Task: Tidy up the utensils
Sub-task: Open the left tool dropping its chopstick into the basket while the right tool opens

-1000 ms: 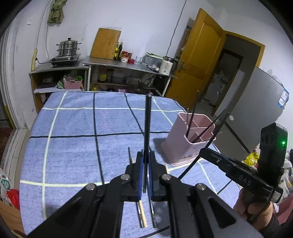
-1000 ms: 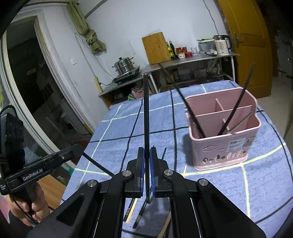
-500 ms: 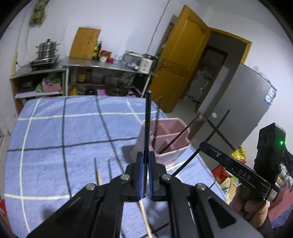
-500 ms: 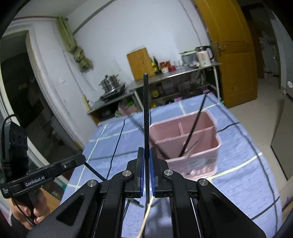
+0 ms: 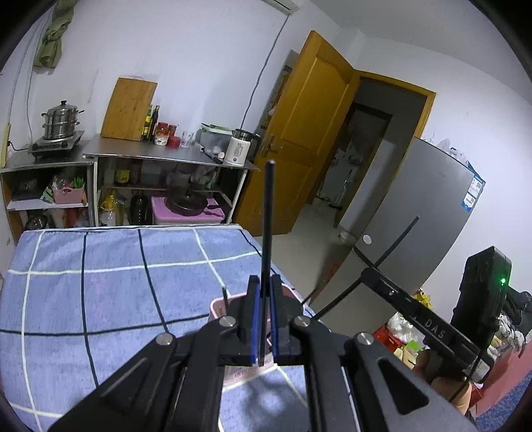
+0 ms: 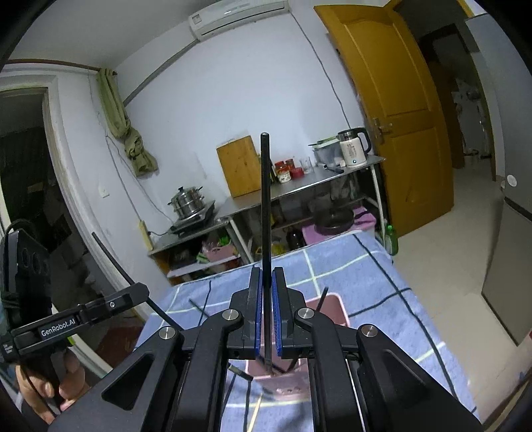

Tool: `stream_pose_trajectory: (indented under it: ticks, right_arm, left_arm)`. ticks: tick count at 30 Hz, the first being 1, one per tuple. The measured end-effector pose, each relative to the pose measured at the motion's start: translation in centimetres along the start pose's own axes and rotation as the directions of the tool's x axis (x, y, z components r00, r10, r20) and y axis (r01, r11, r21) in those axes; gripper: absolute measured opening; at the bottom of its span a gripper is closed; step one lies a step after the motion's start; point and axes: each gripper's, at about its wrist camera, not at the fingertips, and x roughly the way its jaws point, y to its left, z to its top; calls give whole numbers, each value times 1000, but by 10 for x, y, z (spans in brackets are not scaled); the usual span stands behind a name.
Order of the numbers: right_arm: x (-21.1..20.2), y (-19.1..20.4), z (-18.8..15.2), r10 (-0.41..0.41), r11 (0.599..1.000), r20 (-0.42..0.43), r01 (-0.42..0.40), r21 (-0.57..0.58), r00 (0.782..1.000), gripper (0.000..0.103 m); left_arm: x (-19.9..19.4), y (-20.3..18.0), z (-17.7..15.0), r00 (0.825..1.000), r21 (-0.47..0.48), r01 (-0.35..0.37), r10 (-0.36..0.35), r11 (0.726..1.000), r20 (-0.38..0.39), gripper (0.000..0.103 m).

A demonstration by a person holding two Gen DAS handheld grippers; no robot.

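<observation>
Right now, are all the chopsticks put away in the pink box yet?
Not yet. Some black sticks already stand in the pink holder. Each gripper has its jaws shut on one black chopstick: left, right, above the holder. At least one pale chopstick lies on the blue cloth.

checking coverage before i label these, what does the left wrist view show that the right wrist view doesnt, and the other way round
Only the left wrist view shows the grey fridge and the open doorway.

Only the right wrist view shows the air conditioner and the green cloth hanging on the wall.

Both show a shut gripper, left and right, each clamping a black chopstick above the pink holder, the checked blue cloth, the kettle and the steamer pot.
</observation>
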Motion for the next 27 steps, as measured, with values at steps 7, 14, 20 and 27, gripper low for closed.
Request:
stream_pose_trajectory:
  ticks: [7, 14, 20, 27]
  right_arm:
    - [26, -6, -7, -18, 1000, -33, 18, -1, 999, 6]
    - [51, -13, -21, -29, 1000, -82, 29, 2, 996, 6]
    - [59, -19, -29, -38, 999, -101, 39, 7, 994, 6]
    - [65, -18, -38, -43, 999, -122, 43, -5, 992, 6]
  left_arm:
    - [27, -1, -3, 1000, 23, -23, 24, 999, -21, 6]
    - [44, 7, -4, 999, 23, -38, 39, 999, -20, 6]
    - [45, 10, 5, 999, 24, -48, 48, 999, -17, 5]
    - [48, 20, -10, 998, 15, -30, 31, 999, -48, 5]
